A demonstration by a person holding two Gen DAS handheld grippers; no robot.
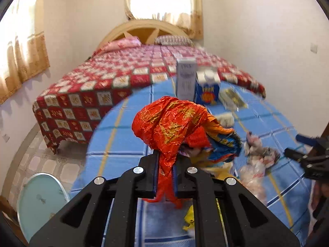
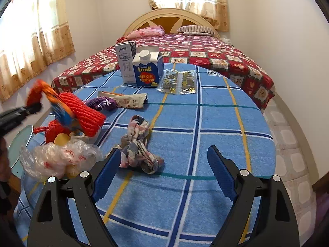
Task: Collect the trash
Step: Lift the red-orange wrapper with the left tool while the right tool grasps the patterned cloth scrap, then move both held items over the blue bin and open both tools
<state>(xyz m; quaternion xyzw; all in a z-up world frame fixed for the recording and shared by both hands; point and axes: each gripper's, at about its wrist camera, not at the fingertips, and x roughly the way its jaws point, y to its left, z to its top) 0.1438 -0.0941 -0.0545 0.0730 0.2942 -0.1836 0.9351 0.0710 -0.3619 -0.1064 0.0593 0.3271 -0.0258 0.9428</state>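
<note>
My left gripper is clamped on a crumpled red-and-gold foil wrapper, whose tail hangs down between the 2 black fingers toward 6 o'clock while its bulk billows above them; in the right wrist view the same wrapper shows blurred at 9 o'clock, lifted clear of the table. My right gripper stands wide open with nothing pressed between its blue pads. It hovers low over the blue checked tablecloth, and a knotted grey-pink rag lies just beside the left pad, toward 11 o'clock of the jaws. At 9 o'clock of the rag sits a clear plastic bag, with a red mesh net above it at 10 o'clock. Farther up the table, toward 12 o'clock, I see a purple wrapper and a flat printed sachet touching each other. Beyond them stand 2 cartons side by side: a tall white carton and a blue carton with a white cap. At 1 o'clock of the blue carton lie 2 clear packets, flat. Behind the table stands a bed with a red patterned cover.
</note>
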